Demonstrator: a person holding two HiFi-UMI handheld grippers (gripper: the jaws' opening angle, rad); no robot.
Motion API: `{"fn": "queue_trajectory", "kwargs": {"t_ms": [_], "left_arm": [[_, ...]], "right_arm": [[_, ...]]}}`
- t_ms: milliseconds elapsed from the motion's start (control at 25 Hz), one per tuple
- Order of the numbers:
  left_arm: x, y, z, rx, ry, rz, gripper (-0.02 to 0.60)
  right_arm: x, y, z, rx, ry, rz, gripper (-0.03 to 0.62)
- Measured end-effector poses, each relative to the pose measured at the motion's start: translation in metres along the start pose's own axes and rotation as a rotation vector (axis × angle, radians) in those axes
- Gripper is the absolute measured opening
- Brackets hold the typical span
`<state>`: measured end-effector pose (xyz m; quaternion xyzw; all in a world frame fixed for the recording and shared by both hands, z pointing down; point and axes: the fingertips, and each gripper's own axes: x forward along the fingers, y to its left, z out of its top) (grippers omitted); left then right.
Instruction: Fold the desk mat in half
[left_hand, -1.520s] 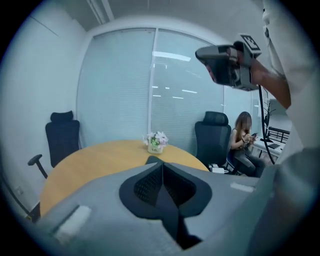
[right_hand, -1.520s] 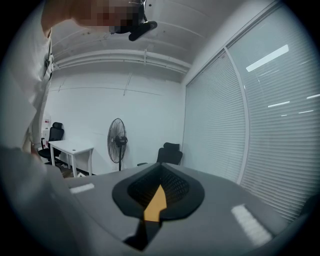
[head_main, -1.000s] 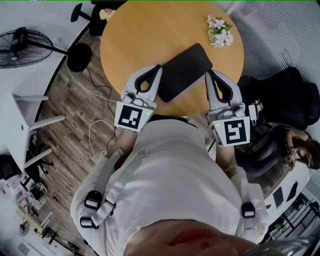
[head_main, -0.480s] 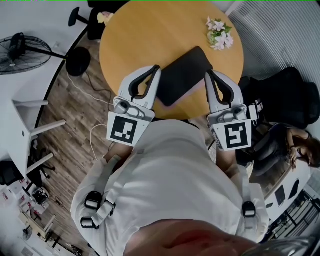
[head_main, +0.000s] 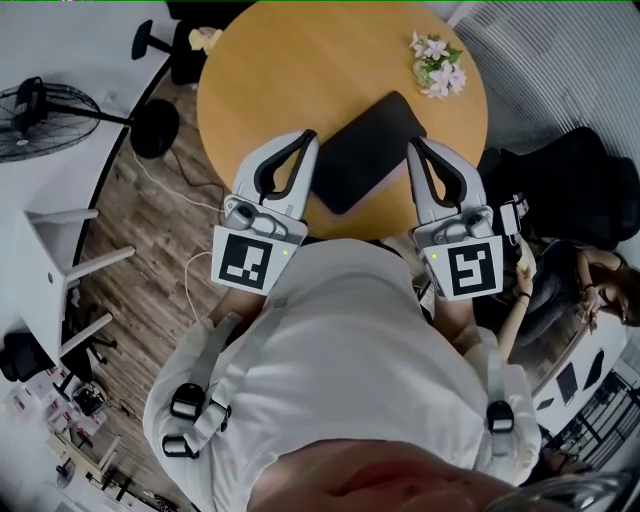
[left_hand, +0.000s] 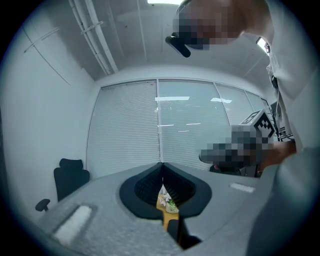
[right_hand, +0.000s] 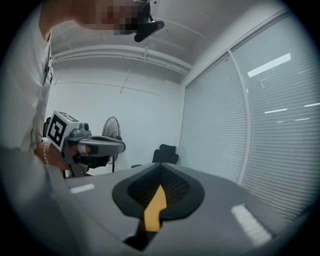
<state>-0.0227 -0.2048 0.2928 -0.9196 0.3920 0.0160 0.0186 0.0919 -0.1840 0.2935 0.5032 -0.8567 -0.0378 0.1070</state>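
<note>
Left gripper (head_main: 312, 137), right gripper (head_main: 411, 144) beside mat (head_main: 368, 150) edges

Left gripper (head_main: 311, 137): the rear end with its marker cube (head_main: 245, 262) has swung outward and back toward the operator. To the right of the right gripper (head_main: 411, 143), a bystander's forearm (head_main: 510, 315) has apparently extended.

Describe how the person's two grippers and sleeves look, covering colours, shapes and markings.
Both the left gripper and the right gripper are pale grey and taper to a point, with black ribbed lining inside the jaws. Each carries a cube bearing black-and-white square markers, and a small green light. The sleeves are white, with black straps on them.
</note>
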Motion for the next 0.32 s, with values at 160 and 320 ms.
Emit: {"fn": "queue_trajectory", "kwargs": {"t_ms": [160,320], "left_arm": [[-0.001,0.003,-0.002,-0.009,0.002,-0.008,0.005],[0.0,0.009,-0.005,-0.008,0.002,-0.008,0.005]], "right_arm": [[0.003,0.001,-0.001,0.0,0.005,-0.012,0.003],[0.011,0.006,0.003,0.046,-0.014,-0.012,0.005]]}}
